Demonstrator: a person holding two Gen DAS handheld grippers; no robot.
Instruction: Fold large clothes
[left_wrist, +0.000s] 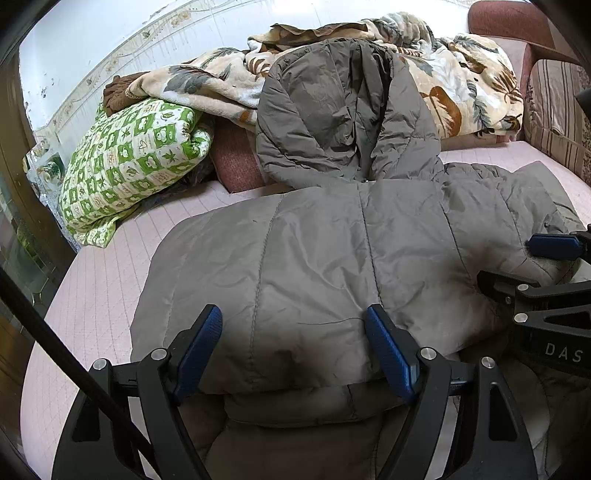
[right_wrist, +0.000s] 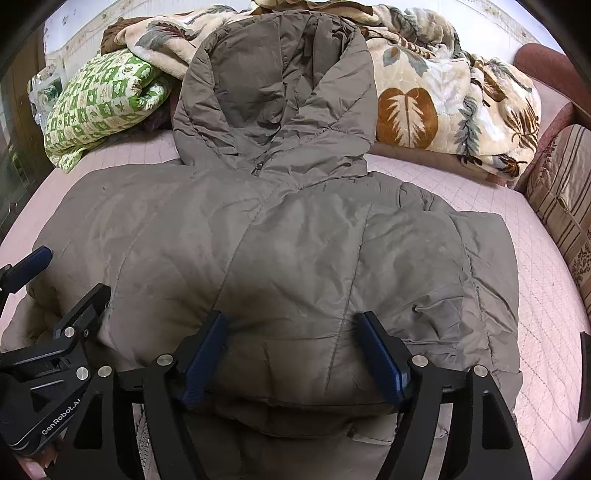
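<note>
While the grey hooded puffer jacket (right_wrist: 280, 236) lies on the pink bed (right_wrist: 546, 295), hood end pointing away toward the blankets, both grippers, left gripper (left_wrist: 295, 350) and right gripper (right_wrist: 291, 354), gape empty over its near folded edge; housings read "GenRobot.AI" and "DAS".

The near hem of the padded hooded jacket (right_wrist: 295, 258) is hidden behind the gripper bodies in both wrist views. In the left wrist view, the right gripper (left_wrist: 517, 262) is cut off by the picture's right edge. The floral blanket (right_wrist: 443, 92) partly hides behind the hood.
</note>
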